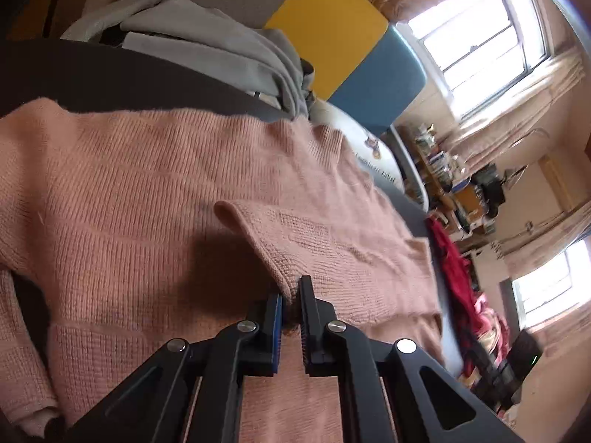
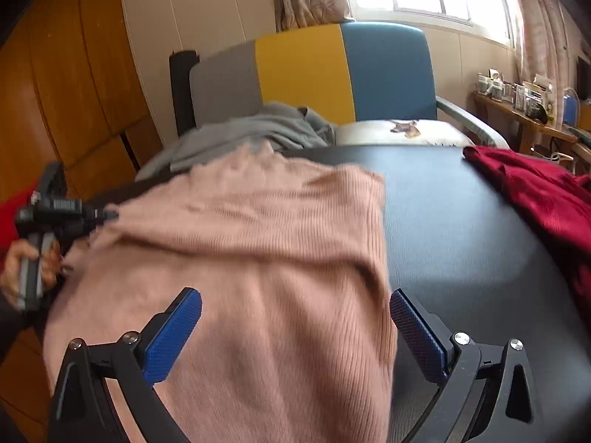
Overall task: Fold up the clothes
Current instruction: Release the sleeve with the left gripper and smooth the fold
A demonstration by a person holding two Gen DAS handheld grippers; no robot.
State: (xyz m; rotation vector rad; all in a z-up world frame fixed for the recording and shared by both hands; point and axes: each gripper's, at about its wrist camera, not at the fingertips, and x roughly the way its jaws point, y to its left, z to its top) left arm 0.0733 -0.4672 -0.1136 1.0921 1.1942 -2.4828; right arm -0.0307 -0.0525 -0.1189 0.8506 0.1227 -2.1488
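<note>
A pink knit sweater (image 1: 147, 192) lies spread on a dark table (image 2: 461, 229). My left gripper (image 1: 291, 295) is shut on a fold of the sweater's edge and holds that flap lifted over the body of the sweater. In the right wrist view the sweater (image 2: 258, 258) shows partly folded, and the left gripper (image 2: 107, 216) pinches its left edge. My right gripper (image 2: 295, 317) is open wide just above the near part of the sweater, with its blue pads (image 2: 173, 332) on either side, holding nothing.
A red garment (image 2: 535, 192) lies on the table's right side. Grey clothes (image 2: 258, 129) are piled at the far edge, in front of a grey, yellow and blue chair back (image 2: 306, 70). A cluttered wooden shelf (image 2: 517, 110) stands by the window.
</note>
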